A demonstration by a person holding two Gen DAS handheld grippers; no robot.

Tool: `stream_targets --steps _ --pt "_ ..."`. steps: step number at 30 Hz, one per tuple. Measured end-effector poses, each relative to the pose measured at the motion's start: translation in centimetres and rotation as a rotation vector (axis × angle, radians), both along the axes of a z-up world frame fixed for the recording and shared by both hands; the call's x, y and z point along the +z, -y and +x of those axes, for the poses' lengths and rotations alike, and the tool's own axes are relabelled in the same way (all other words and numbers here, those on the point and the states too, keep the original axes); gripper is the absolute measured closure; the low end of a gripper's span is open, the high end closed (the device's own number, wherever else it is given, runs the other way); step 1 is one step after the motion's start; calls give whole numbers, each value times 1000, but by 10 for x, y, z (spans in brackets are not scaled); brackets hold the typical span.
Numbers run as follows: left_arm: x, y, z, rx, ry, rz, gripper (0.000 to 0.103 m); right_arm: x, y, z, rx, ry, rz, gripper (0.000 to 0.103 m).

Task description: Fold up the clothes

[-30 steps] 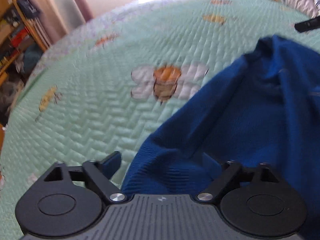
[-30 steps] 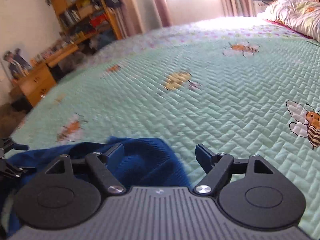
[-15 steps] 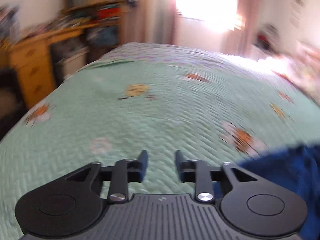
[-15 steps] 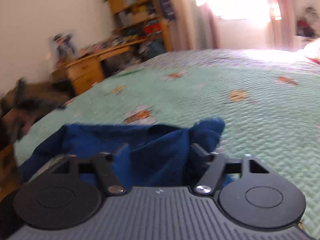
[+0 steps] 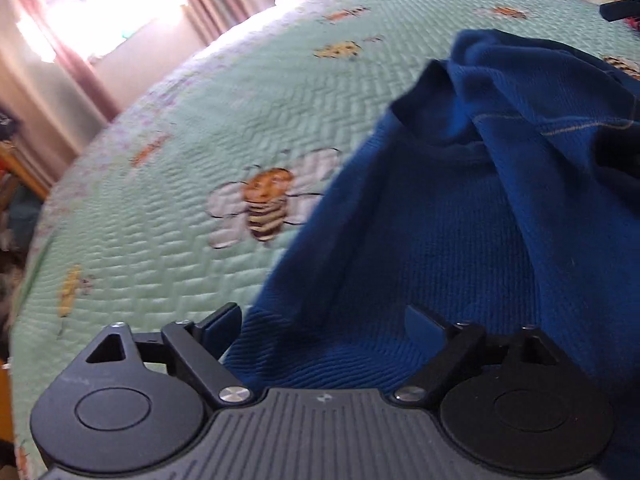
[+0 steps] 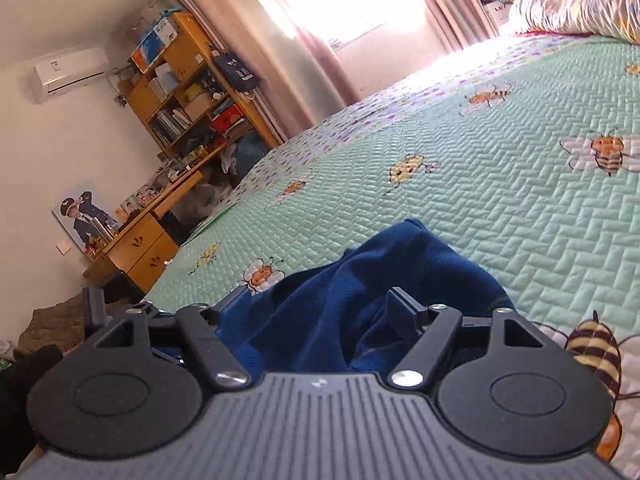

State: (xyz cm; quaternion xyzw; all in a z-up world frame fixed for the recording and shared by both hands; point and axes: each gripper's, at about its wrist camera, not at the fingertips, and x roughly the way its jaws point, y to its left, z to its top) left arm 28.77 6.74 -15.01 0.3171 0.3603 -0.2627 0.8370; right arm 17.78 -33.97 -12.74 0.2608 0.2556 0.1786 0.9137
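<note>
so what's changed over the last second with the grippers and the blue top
The left gripper swung off toward the room and came back over the blue top; its jaws closed partway and have just been opening again, pressing nothing. The right gripper swept sideways, open above the bunched cloth. The top stayed crumpled on the quilt.

My mint-green quilted bedspread with bees (image 6: 500, 200) fills the room; a cluttered wooden bookshelf (image 6: 188, 92) stands by pink curtains (image 6: 304, 40), the window glare perhaps sunlight.
</note>
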Motion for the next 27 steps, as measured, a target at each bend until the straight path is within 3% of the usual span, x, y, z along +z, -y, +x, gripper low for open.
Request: stream_targets --steps 2,4,5,6,7,9,15,18,22,25,27 --pt "-9 -10 10 7 -41 -43 14 -6 2 5 -8 -20 7 27" --pt "-9 -18 14 14 -88 -96 27 -11 4 9 -23 -35 17 27" --pt "-8 -21 15 16 -114 -124 45 -14 4 10 -27 -40 28 27" --pt "-6 -23 14 23 -113 -127 73 -16 5 12 -29 -45 37 27" --pt "-3 -24 13 30 -107 -120 90 -18 5 13 -30 -49 45 27" --pt "1 -28 14 50 -107 -116 97 -20 5 11 -40 -63 47 27" --pt "16 -34 20 105 -43 -102 98 -19 10 2 -76 -82 67 27" --pt "25 -32 17 131 69 -39 98 -16 13 -4 -84 -72 58 27" --pt "58 -61 41 298 180 -91 98 -14 18 -6 -104 -78 65 26" --pt "59 -69 43 259 124 -131 98 -13 17 -7 -103 -68 71 26" --pt "50 -61 35 216 86 -86 92 -12 16 -8 -101 -61 75 26"
